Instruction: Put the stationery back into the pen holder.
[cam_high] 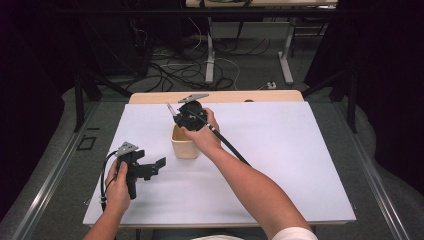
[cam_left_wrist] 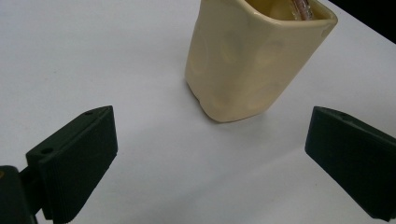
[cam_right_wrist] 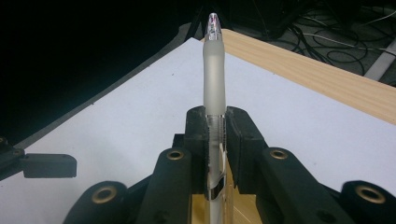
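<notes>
The right gripper [cam_right_wrist: 216, 140] is clamped on a pen [cam_right_wrist: 214, 70]; in the right gripper view its two black jaws press on the clear barrel just below the frosted grip sleeve, and the pen's tip points away from the camera; the lower end of the pen runs out of the bottom of that view, so how far it reaches into the cup [cam_high: 184, 142] cannot be told; a sliver of the cup's cream rim shows beneath the jaws there. In the high view the right hand [cam_high: 202, 131] covers most of the gripper and part of the cup, which stands on the white table [cam_high: 280, 150] left of centre, directly under that hand; the pen shows there only as a thin pale line slanting up and left from the gripper.

The left gripper [cam_left_wrist: 210, 158] has its jaws wide apart with nothing between them; in the left gripper view both pads are cut by the frame edges; the cup stands beyond them, apart from both, its upper rim cropped at the top, with a bit of the pen visible inside it. In the high view the left hand [cam_high: 117, 187] holds this gripper near the table's left front.

No brand, label or writing can be read on the cup, the pen or either gripper; the room behind the table is too dark to make out beyond cables on the floor [cam_high: 175, 70].
</notes>
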{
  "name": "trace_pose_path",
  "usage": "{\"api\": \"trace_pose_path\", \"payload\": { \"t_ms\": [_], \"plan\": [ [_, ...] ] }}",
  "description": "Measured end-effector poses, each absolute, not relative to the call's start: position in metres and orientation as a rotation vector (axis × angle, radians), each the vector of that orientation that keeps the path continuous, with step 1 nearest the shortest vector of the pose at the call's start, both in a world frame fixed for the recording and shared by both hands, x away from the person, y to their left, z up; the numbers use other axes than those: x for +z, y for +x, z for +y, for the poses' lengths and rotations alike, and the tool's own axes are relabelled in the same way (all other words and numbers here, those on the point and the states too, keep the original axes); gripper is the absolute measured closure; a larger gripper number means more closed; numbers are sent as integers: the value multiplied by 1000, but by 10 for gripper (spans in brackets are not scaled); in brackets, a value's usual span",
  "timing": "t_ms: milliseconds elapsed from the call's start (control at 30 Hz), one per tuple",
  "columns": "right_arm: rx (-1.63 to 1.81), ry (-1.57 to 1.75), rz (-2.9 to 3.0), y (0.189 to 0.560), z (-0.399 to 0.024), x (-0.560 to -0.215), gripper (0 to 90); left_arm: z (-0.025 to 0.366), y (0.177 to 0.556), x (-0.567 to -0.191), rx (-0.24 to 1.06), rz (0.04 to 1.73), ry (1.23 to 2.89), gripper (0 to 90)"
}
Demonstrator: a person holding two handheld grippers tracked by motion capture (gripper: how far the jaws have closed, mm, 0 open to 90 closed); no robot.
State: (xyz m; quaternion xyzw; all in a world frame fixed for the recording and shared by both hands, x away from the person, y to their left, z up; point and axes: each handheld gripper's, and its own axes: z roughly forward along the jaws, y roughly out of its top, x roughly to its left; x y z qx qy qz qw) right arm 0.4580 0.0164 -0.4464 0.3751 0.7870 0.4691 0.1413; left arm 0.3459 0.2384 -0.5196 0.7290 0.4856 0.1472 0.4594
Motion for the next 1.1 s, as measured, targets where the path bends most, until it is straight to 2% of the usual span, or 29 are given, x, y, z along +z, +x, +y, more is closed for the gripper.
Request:
{"api": "trace_pose_path", "payload": {
  "t_ms": [800,1000,1067,1100],
  "plan": [
    [1309,1077,2303,453,14,-464,787,237,346,-520,364,1193,1799,22],
    [1338,1059,2291,450,8,-455,631,237,346,-521,369,1194,1796,22],
    [1346,1058,2287,449,7,-453,609,237,346,-521,369,1193,1795,22],
    [1355,1044,2284,447,3,-450,553,237,346,-521,369,1193,1796,22]
  ]
}}
